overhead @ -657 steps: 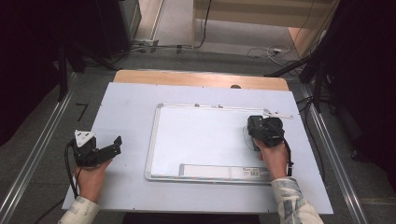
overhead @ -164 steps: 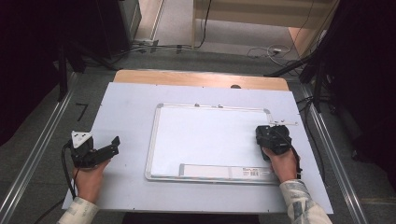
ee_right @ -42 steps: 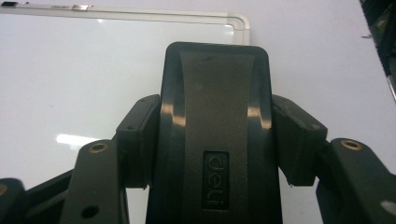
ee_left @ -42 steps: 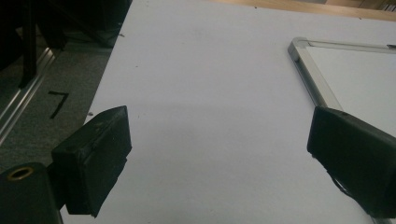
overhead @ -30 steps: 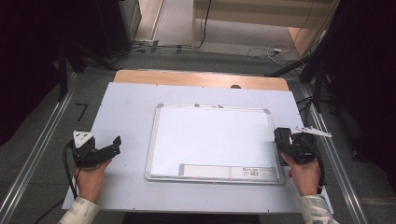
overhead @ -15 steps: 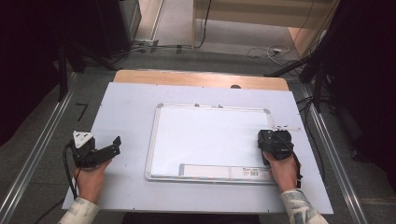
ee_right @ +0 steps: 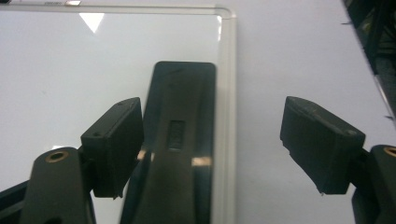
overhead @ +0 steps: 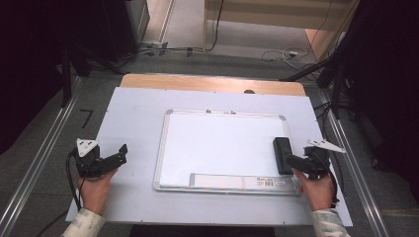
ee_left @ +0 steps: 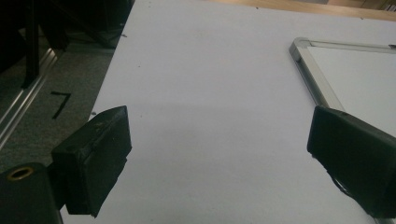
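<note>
A white-surfaced whiteboard (overhead: 222,143) with a silver frame lies flat on the pale table sheet. A black eraser (overhead: 282,155) rests on its right edge, just inside the frame (ee_right: 227,93). My right gripper (overhead: 292,162) sits just right of it, pointing left at it. In the right gripper view the eraser (ee_right: 180,140) lies between the jaws, close to the left fingertip (ee_right: 114,140) and well clear of the other. The right gripper (ee_right: 212,126) is open, and its jaws have just been opening. My left gripper (overhead: 118,154) rests open on the sheet left of the board, with nothing between its fingers (ee_left: 93,158).
A printed label strip (overhead: 237,181) runs along the board's lower edge. The pale sheet (overhead: 133,108) covers a wooden table whose far edge (overhead: 212,83) shows. Metal rails (overhead: 44,153) flank both sides, and cables and dark stands lie on the floor beyond.
The right hand swung left onto the board's right edge, then drew back right. Its jaws parted and the eraser now lies free on the board. The left hand has not moved.
</note>
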Available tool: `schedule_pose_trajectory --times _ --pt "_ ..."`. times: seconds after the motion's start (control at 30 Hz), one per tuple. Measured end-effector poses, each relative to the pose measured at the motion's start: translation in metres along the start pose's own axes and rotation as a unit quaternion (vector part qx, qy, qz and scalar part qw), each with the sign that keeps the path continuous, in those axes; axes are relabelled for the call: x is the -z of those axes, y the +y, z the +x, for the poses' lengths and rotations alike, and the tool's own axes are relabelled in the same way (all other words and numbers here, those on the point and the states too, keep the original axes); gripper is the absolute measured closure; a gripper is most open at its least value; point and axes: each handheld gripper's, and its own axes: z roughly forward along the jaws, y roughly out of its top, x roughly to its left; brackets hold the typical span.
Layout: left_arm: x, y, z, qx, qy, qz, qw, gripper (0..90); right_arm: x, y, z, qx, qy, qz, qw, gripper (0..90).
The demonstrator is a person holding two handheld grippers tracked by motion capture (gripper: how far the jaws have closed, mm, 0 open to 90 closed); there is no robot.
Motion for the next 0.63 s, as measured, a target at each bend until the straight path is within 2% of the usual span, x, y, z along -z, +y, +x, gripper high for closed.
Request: schedule_pose_trajectory --times 0.2,0.27,0.33,0.4,0.63 --pt "0.000 0.000 0.001 0.001 0.005 0.003 1.0000 7.0 0.009 -0.006 -0.026 -0.023 -0.015 -0.007 0.9996 20.1" --pt "-0.001 -0.001 0.004 0.014 0.005 0.008 0.9999 7.0 0.010 -0.008 -0.034 -0.030 -0.020 -0.008 0.9993 20.1" --pt "-0.001 -0.001 0.005 0.016 0.005 0.011 0.9998 7.0 0.011 -0.009 -0.040 -0.037 -0.026 -0.008 0.9990 20.1" --pt "-0.002 -0.001 0.008 0.026 0.008 0.014 0.9995 7.0 0.012 -0.010 -0.045 -0.041 -0.032 -0.008 0.9986 20.1" --pt "-0.002 -0.002 0.011 0.029 0.012 0.016 0.9994 7.0 0.014 -0.014 -0.056 -0.049 -0.044 -0.006 0.9978 20.1"
